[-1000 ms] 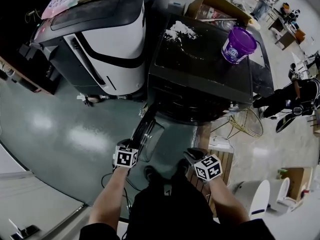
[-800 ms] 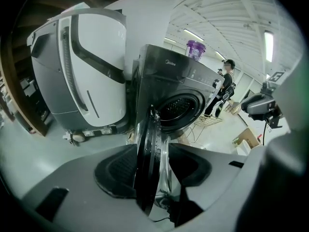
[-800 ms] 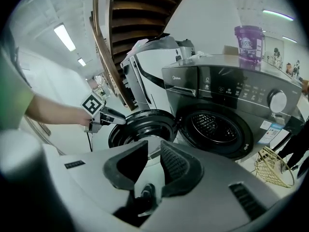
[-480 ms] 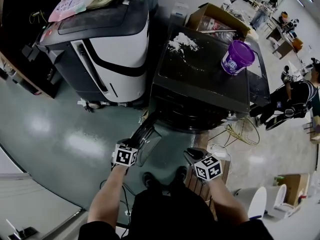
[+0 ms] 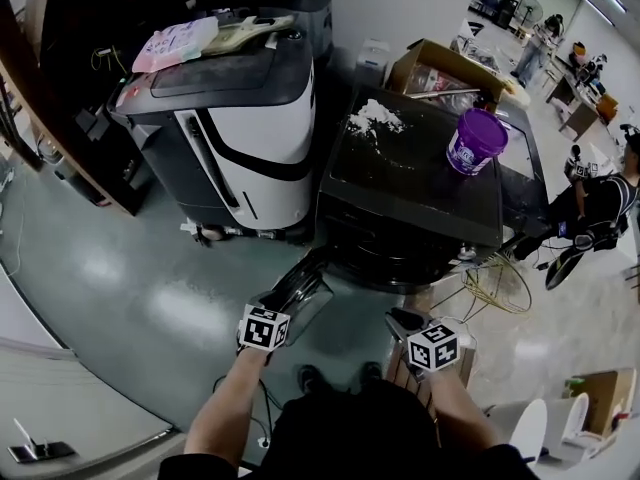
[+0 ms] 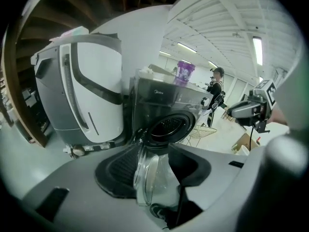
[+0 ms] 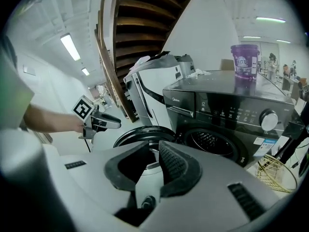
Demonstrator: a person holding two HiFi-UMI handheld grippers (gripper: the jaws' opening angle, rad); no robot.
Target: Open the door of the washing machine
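Observation:
The black front-loading washing machine stands in the middle of the head view. Its round door hangs open to the left, and the drum opening is bare. My left gripper hovers just by the door's outer edge. It is open, and the door's glass bowl shows edge-on past its jaws. My right gripper is off to the door's right. Its pads stand almost together with nothing between them. The left gripper also appears in the right gripper view, beside the door ring.
A purple bucket and a white heap lie on the washer's top. A white-and-grey machine stands close on its left. A wire basket is at its right foot, a cardboard box behind. A person crouches far right.
Both grippers have risen a little and drawn back from the washer as the head view lifted. The door stays open at the same angle.

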